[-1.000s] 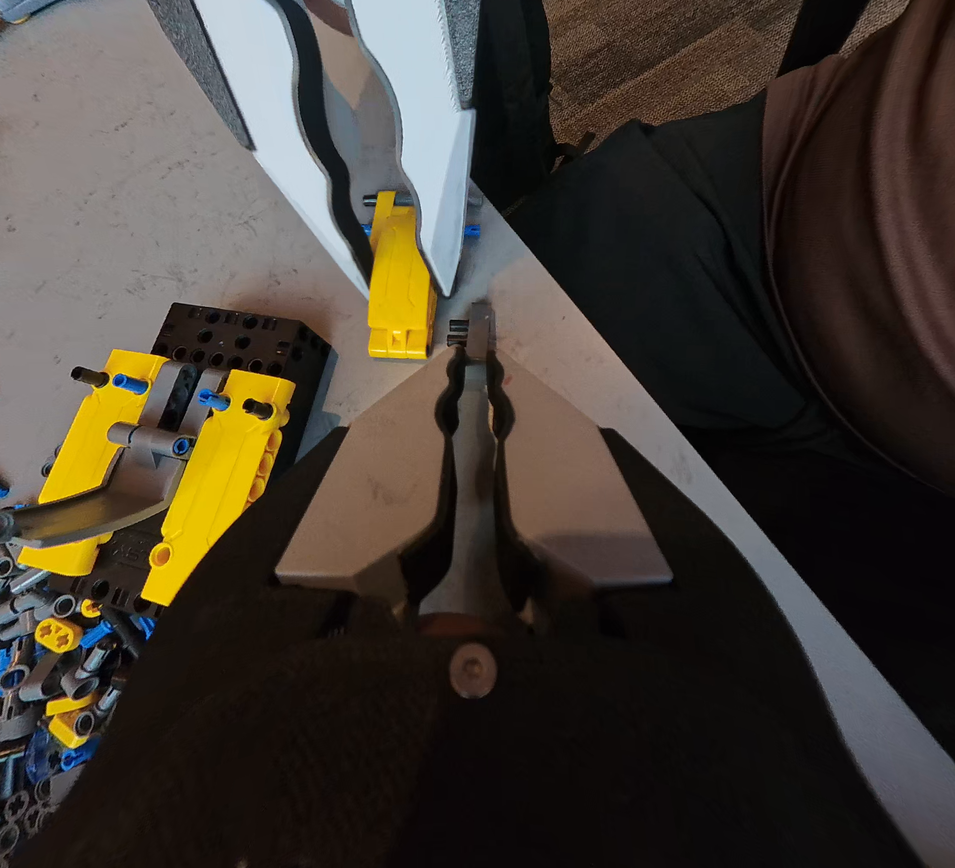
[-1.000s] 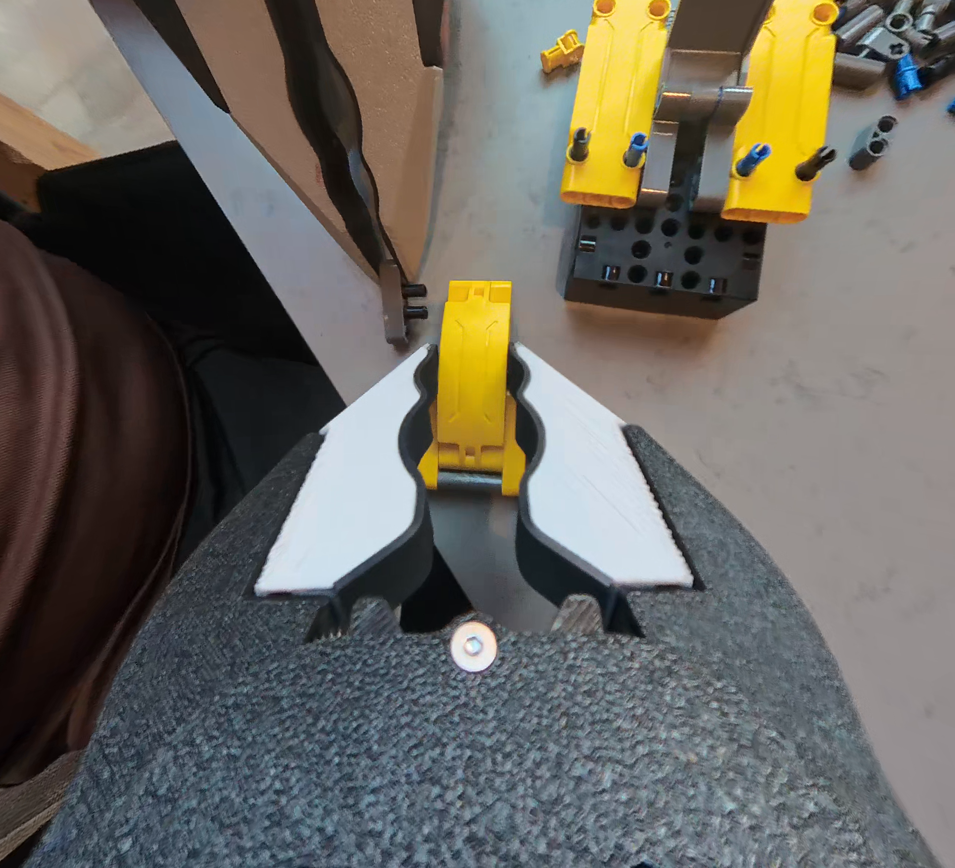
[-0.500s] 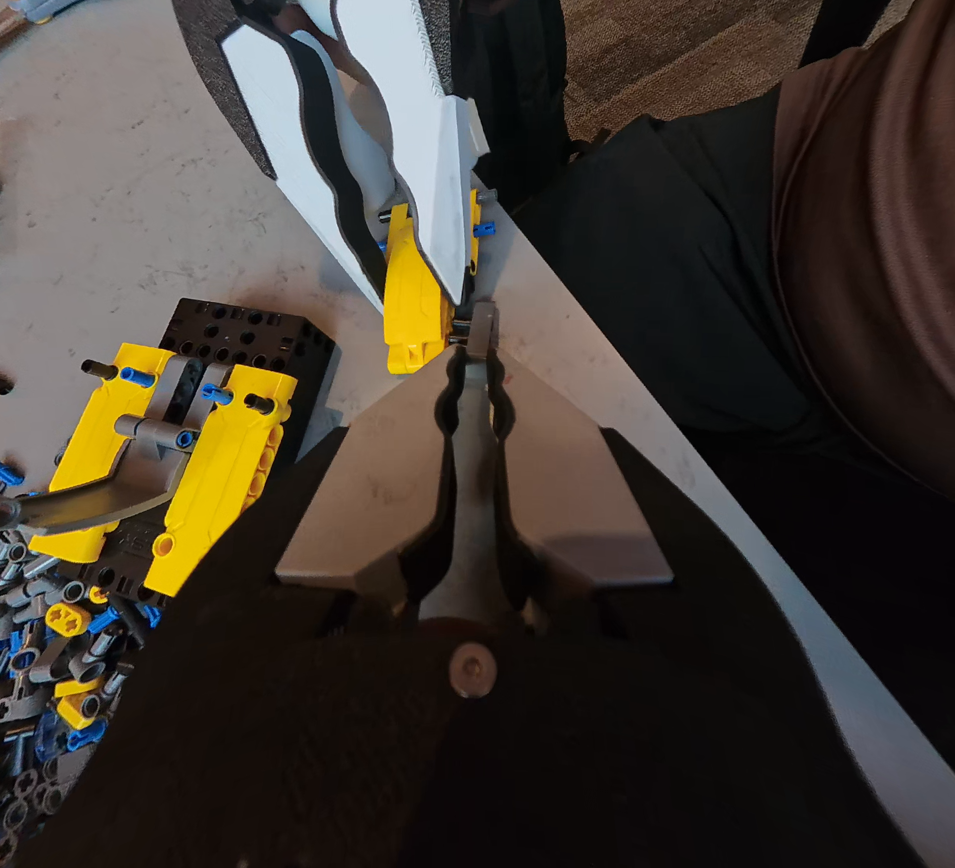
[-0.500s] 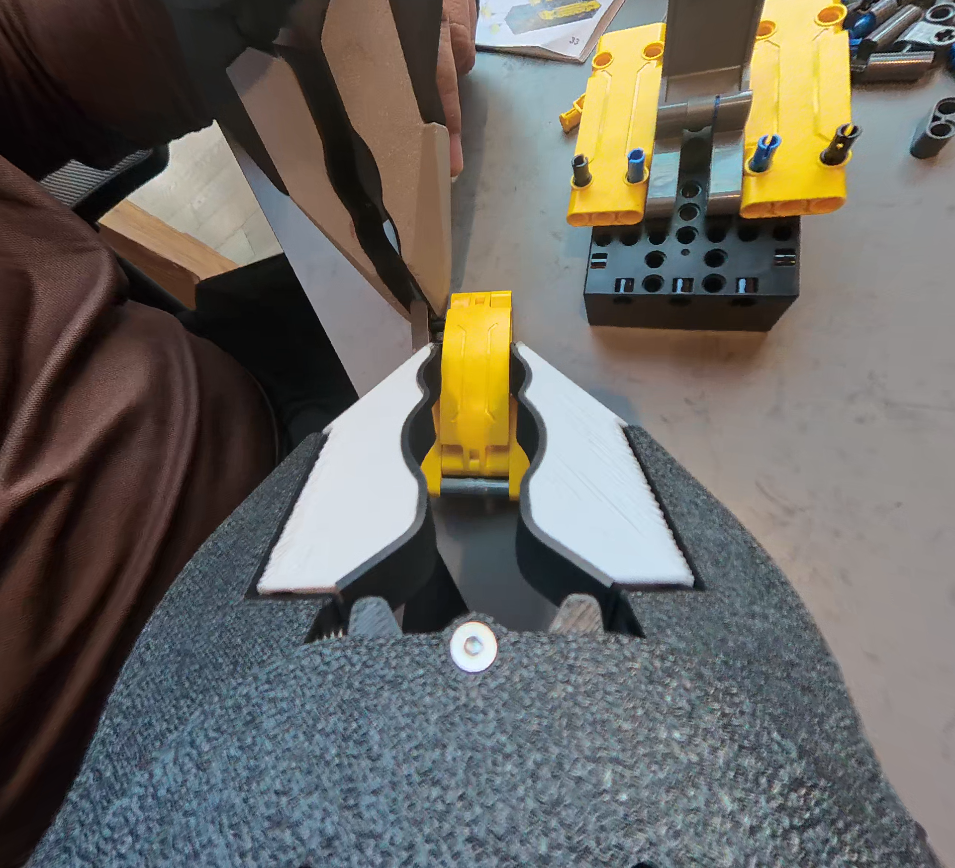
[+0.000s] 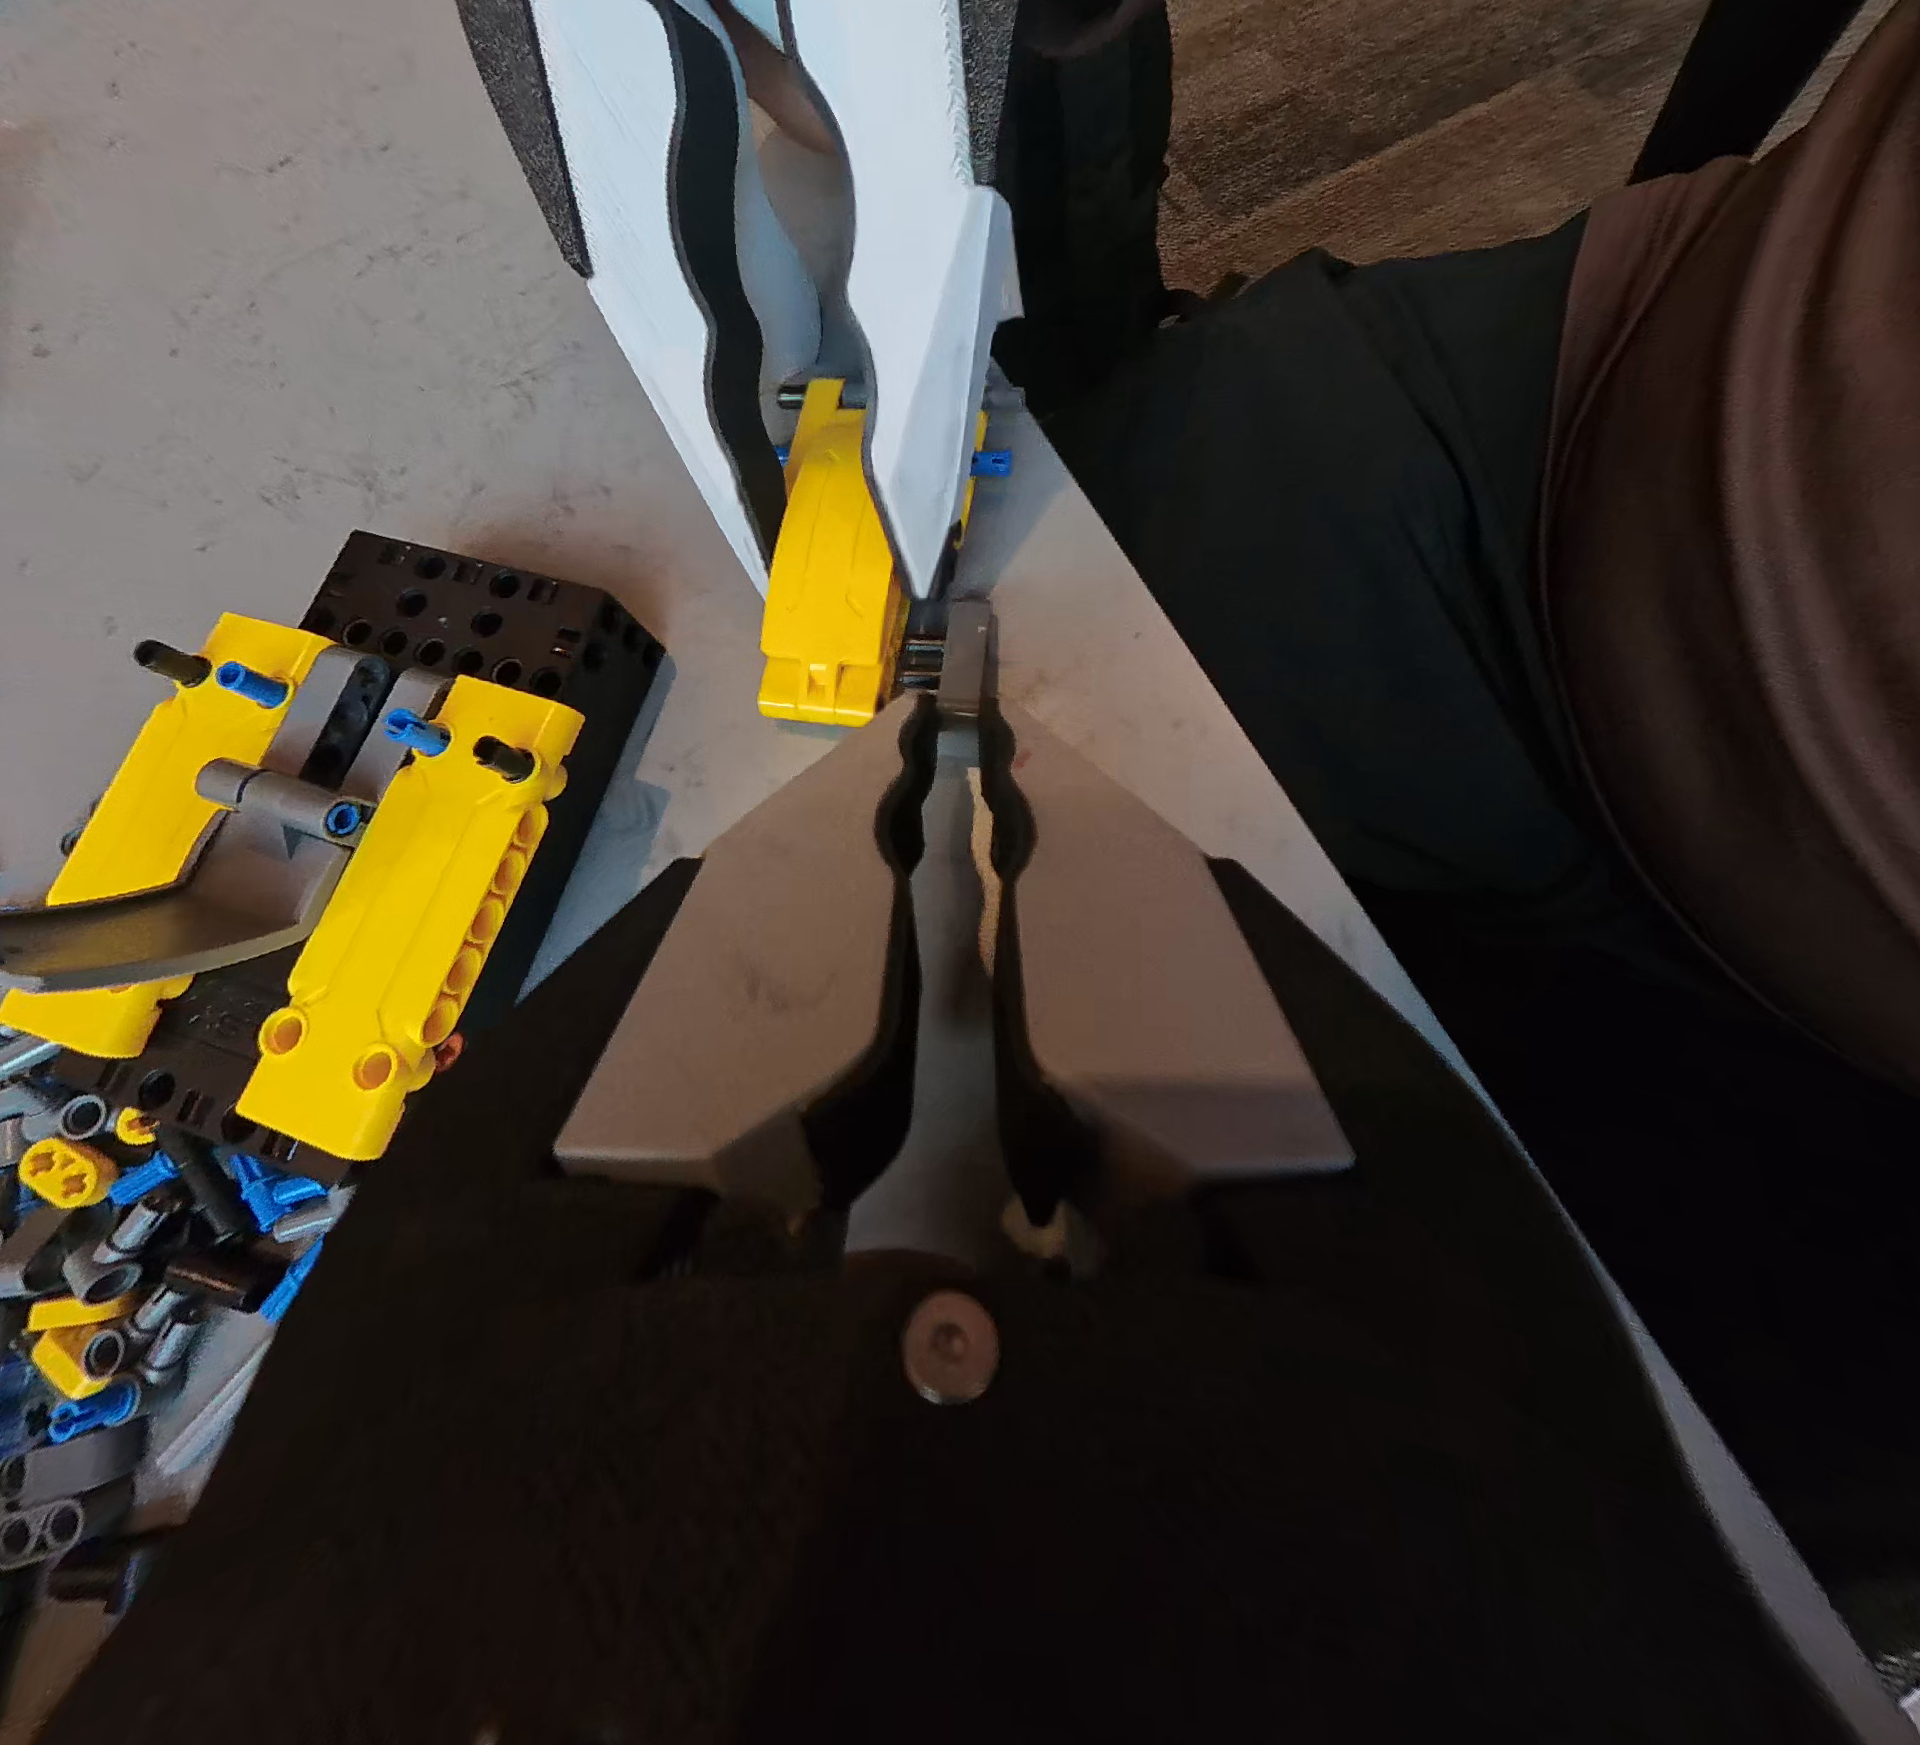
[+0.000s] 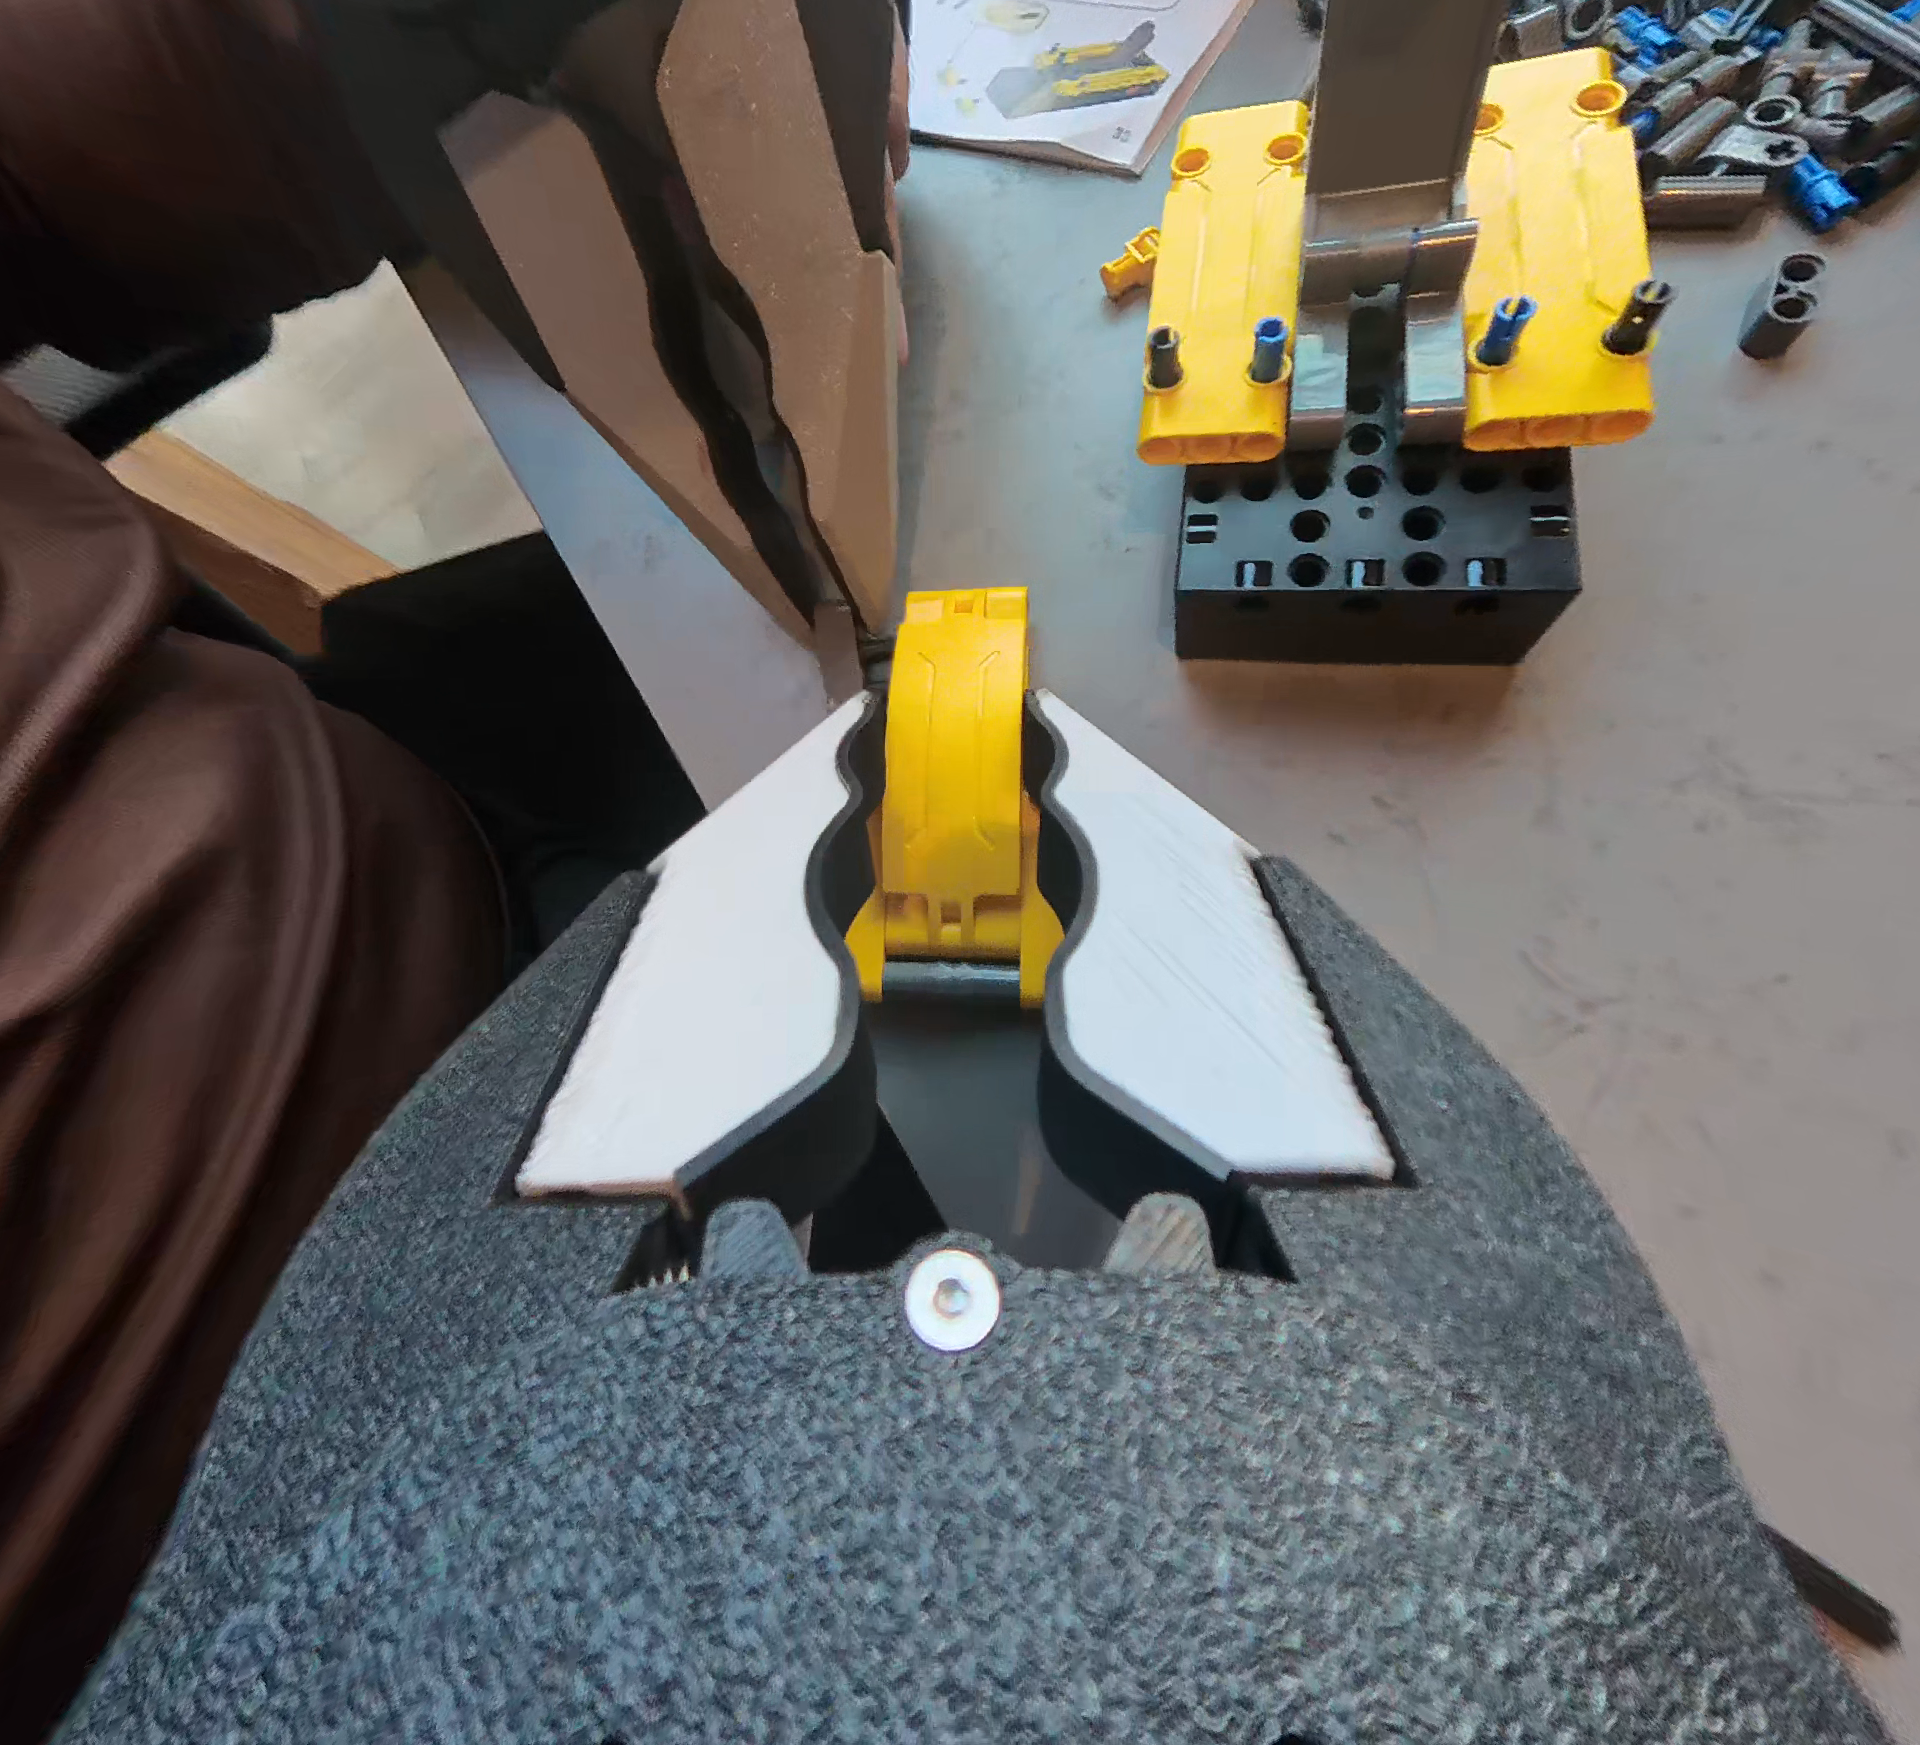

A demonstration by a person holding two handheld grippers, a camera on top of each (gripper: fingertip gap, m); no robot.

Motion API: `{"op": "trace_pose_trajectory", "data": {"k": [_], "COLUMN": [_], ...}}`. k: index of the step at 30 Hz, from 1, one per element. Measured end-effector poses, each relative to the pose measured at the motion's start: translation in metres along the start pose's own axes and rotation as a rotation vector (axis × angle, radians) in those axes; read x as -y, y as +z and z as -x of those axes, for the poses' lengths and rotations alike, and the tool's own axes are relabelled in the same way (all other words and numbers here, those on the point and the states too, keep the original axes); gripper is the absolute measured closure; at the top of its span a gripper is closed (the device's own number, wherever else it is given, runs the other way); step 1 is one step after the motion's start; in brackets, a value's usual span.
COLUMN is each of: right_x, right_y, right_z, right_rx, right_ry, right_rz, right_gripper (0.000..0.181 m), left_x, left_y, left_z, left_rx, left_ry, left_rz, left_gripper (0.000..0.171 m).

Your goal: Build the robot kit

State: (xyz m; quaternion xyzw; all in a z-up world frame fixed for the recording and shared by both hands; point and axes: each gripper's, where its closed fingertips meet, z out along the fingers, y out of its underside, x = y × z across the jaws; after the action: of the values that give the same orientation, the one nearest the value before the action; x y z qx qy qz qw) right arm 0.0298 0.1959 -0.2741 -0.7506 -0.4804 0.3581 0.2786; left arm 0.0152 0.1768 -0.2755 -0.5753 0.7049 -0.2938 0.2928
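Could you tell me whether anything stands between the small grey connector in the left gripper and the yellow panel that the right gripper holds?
Nothing visible does. The left gripper presents the grey connector right beside the yellow panel clamped in the right gripper; its black pins seem to meet the panel's side, with bare table below.

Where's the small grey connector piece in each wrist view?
Left wrist view: grey connector, just above centre, pinched at the left tool tips, against the yellow panel.
Right wrist view: mostly hidden, left of the panel tip.
Shared landmark: black perforated block.
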Motion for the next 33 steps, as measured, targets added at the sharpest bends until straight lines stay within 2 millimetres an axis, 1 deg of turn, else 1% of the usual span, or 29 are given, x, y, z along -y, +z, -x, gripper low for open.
{"op": "trace_pose_trajectory", "data": {"k": [2, 6, 11, 16, 24, 27, 30, 33], "right_x": [0.004, 0.002, -0.002, 0.001, 0.0, -0.001, -0.001, -0.003], "right_y": [0.001, 0.0, 0.003, 0.003, 0.003, 0.003, 0.003, 0.005], "right_z": [0.002, 0.003, 0.002, 0.005, 0.01, 0.011, 0.015, 0.017], "right_rx": [0.013, 0.026, -0.028, 0.0, -0.001, 0.004, 0.021, 0.009], "right_ry": [0.025, -0.003, -0.093, -0.051, -0.084, -0.105, -0.111, -0.138], "right_rz": [-0.028, -0.021, 0.018, -0.016, -0.013, -0.024, -0.025, 0.001], "right_gripper": [0.156, 0.156, 0.156, 0.156, 0.156, 0.154, 0.143, 0.135], "left_x": [0.0, 0.0, -0.001, -0.002, -0.002, -0.002, -0.003, -0.003], "left_y": [0.0, 0.0, -0.002, -0.002, -0.003, -0.003, -0.003, -0.003], "left_z": [0.0, -0.001, -0.002, -0.002, -0.006, -0.006, -0.006, -0.005], "left_rx": [-0.014, -0.003, -0.004, -0.002, 0.014, 0.006, 0.001, -0.001], "left_ry": [-0.016, -0.013, -0.021, -0.017, 0.015, -0.002, -0.014, -0.021], "left_rz": [-0.001, 0.0, 0.0, 0.0, 0.001, 0.001, 0.001, 0.002], "left_gripper": [0.166, 0.166, 0.166, 0.166, 0.166, 0.166, 0.166, 0.166]}}
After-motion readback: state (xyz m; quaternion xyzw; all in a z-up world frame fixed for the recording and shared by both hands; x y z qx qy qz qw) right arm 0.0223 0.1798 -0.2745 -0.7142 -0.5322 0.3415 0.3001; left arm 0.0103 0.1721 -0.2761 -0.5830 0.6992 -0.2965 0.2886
